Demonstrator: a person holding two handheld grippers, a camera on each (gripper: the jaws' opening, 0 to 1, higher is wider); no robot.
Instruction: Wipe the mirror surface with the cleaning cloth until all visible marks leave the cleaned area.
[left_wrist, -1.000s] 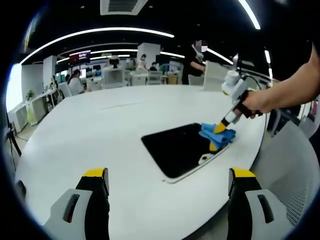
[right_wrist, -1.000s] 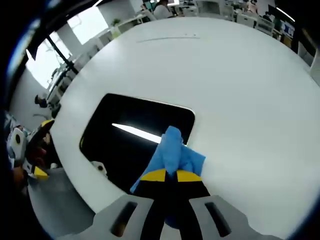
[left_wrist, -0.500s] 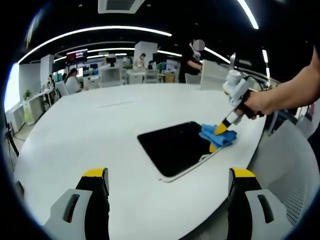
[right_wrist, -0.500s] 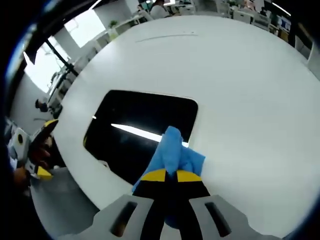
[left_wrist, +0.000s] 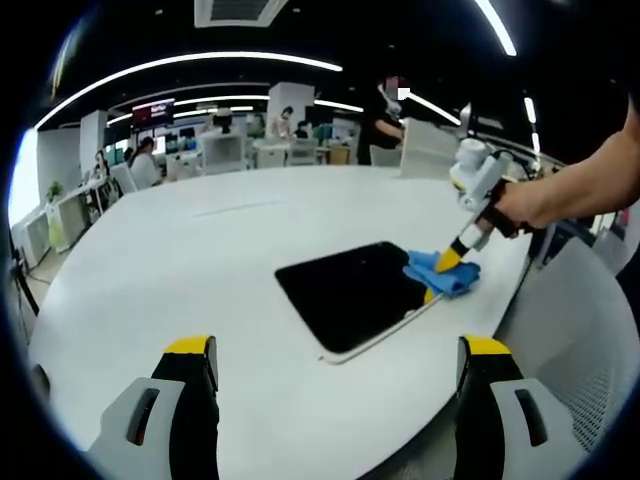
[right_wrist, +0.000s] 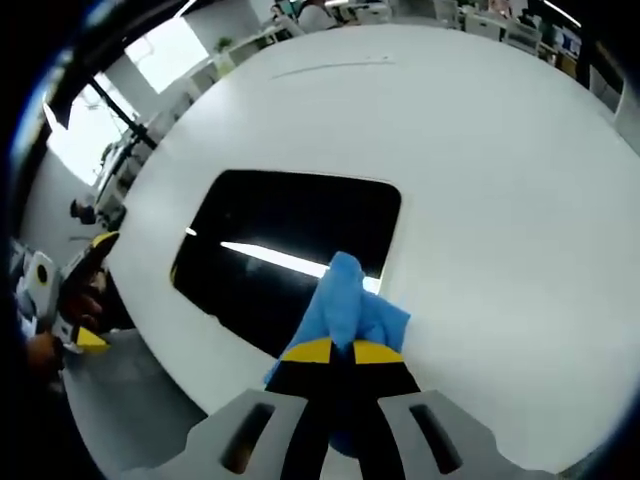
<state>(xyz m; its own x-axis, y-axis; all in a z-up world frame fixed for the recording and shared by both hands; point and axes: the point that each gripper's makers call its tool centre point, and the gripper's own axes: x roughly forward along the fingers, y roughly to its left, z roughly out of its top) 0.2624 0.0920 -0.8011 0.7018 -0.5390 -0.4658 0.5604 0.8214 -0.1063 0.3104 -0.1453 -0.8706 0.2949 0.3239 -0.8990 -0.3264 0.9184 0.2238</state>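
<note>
Your left gripper (left_wrist: 330, 375) hangs spread and empty. Your right gripper (right_wrist: 335, 352) pinches the crumpled blue cleaning cloth (right_wrist: 345, 305) at one edge of the dark rectangular mirror (right_wrist: 285, 255) on the white table (right_wrist: 480, 150); most wiping apparently remains.

Grey tool (left_wrist: 337, 400) jaws, black pads, yellow tips.

blue cloth (left_wrist: 441, 274) on mirror (left_wrist: 352, 292) corner (right hand-held gripper (left_wrist: 451, 262) clamping it)
</note>
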